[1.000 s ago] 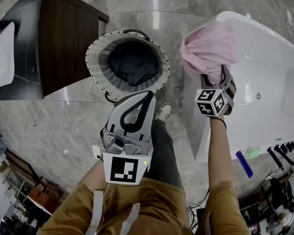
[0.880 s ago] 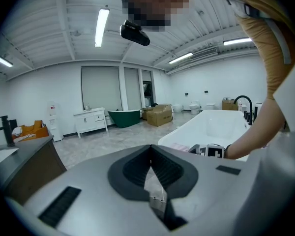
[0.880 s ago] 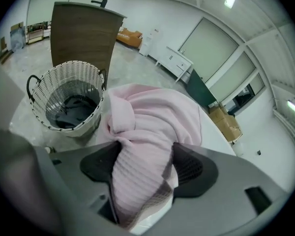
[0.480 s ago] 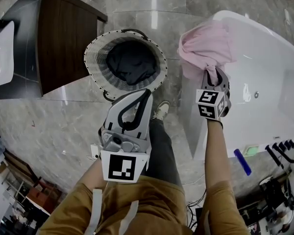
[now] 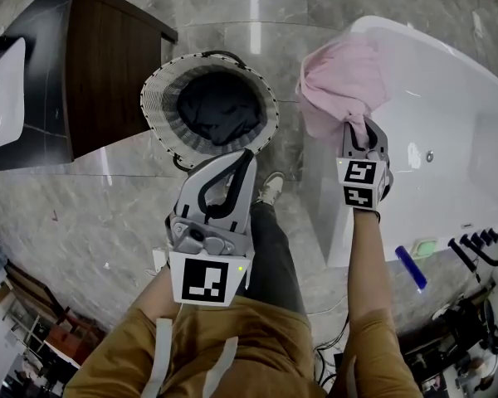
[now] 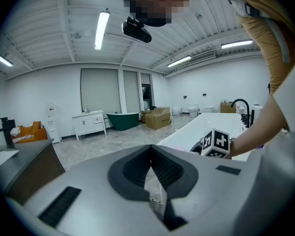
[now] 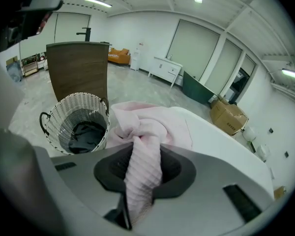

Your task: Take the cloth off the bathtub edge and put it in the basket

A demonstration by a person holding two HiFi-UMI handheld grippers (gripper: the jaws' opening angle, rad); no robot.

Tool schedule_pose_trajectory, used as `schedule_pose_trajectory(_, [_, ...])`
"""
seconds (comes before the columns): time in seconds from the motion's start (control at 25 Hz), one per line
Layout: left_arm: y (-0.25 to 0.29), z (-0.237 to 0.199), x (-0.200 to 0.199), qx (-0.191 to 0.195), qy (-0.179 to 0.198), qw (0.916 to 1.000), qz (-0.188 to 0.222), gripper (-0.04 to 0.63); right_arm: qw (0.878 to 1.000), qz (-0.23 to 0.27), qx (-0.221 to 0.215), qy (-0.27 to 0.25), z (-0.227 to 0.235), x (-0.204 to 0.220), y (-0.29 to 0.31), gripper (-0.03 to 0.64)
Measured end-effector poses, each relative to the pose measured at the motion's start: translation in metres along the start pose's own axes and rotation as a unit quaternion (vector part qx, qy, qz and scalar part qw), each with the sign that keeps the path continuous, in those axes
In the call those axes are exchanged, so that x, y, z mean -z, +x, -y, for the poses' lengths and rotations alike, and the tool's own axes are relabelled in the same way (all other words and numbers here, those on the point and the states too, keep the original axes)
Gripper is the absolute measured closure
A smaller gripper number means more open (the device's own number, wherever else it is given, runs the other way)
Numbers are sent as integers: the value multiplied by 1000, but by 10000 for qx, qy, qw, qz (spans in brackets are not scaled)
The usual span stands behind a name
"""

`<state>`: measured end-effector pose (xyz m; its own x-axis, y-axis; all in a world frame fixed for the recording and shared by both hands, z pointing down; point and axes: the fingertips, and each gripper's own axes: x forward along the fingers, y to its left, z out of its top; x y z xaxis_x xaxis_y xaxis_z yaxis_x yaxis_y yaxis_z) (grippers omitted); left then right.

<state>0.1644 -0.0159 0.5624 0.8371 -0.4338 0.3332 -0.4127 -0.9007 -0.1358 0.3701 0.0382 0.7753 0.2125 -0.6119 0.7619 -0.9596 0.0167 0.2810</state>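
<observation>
Pink cloth [image 5: 344, 81] is bunched on the bathtub [image 5: 432, 48] edge at the end nearest the basket, most of it on the rim, one twisted fold pulled up. Change: right gripper [image 5: 361, 135] was wide open at the cloth a second ago; its fingers [image 7: 179, 170] have just been closing and are now clamped on that fold, hand slightly raised. So the grasp looks made and the lift is starting, cloth not clear of the bathtub yet. Basket [image 5: 158, 89] stands on the floor just beside the bathtub, with a dark garment [image 5: 220, 106] inside. Left gripper [image 5: 224, 181] hangs off the bathtub side, unmoved, fingers together, empty.
</observation>
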Motion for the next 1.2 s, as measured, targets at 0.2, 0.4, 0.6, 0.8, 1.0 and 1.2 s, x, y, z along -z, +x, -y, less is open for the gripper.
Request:
schedule_pose_trajectory(0.2, [-7,-1,-13,-2,67,9999,93,591,9985,469,55,259,9,-26,-31,531])
schedule_pose_trajectory(0.4, [-19,-3,-33,-33,92,9998,190,591,9952,879,182,388,21,-59,-70,531])
schedule_pose_trajectory(0.6, [-31,-2,-68,-27,218,9991,371,591,9904,1253,253,526,36,-97,-119,532])
schedule_pose_trajectory(0.8, [-45,-6,-99,-129,292,9980,537,591,9851,1593,314,573,52,-127,-167,534])
schedule_pose_trajectory(1.0, [-63,-10,-122,-259,319,9972,632,591,9805,1839,314,620,56,-147,-212,534])
schedule_pose_trajectory(1.2, [-81,-18,-137,-421,319,9959,736,591,9724,2238,227,618,50,-181,-257,534])
